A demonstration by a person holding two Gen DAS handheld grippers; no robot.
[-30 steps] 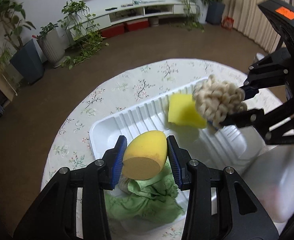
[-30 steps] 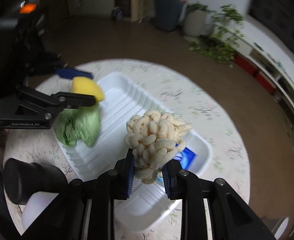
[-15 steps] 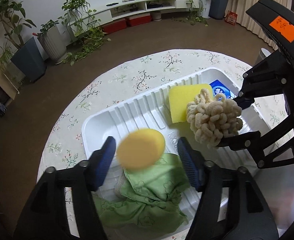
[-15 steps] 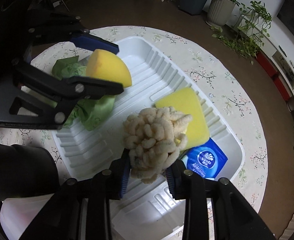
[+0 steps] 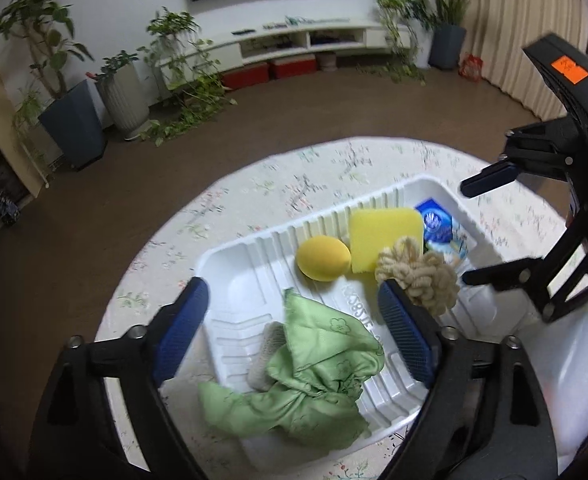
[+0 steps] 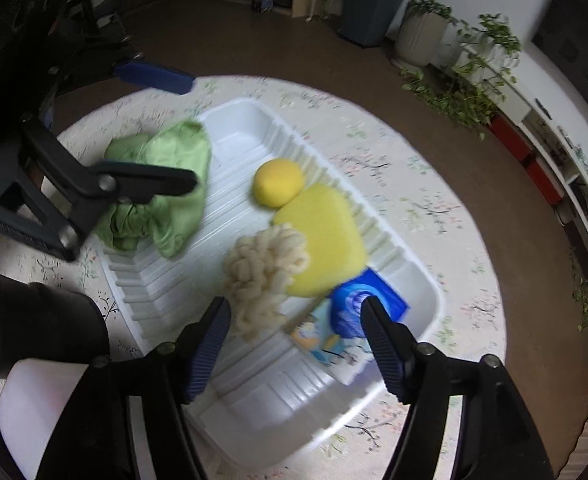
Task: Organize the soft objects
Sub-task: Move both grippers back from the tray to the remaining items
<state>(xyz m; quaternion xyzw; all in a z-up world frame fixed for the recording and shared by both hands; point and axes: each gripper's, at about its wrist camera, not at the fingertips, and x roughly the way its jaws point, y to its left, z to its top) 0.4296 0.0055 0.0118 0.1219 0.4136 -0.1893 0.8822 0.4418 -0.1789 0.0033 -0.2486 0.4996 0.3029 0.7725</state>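
1. In the left wrist view my left tongs stand wide apart and hold nothing. They hang over the green cloth, which lies at the lower centre of the frame, partly over the near rim of the white tray.
2. I judge the cloth is the next thing to tidy. I should come down on its thick bunched middle, not on a loose corner, so it lifts in one piece.
3. Further right in the same view, the yellow egg-shaped sponge, the flat yellow sponge and the cream chenille mitt lie inside the tray, touching one another.
4. In the right wrist view my right tongs are also wide and empty, just above the mitt and the blue tissue packs at the lower centre.
5. Something grey and ribbed shows under the cloth; I cannot tell what it is. Both views are blurred, and the white object at the lower left of the right view is cut off.
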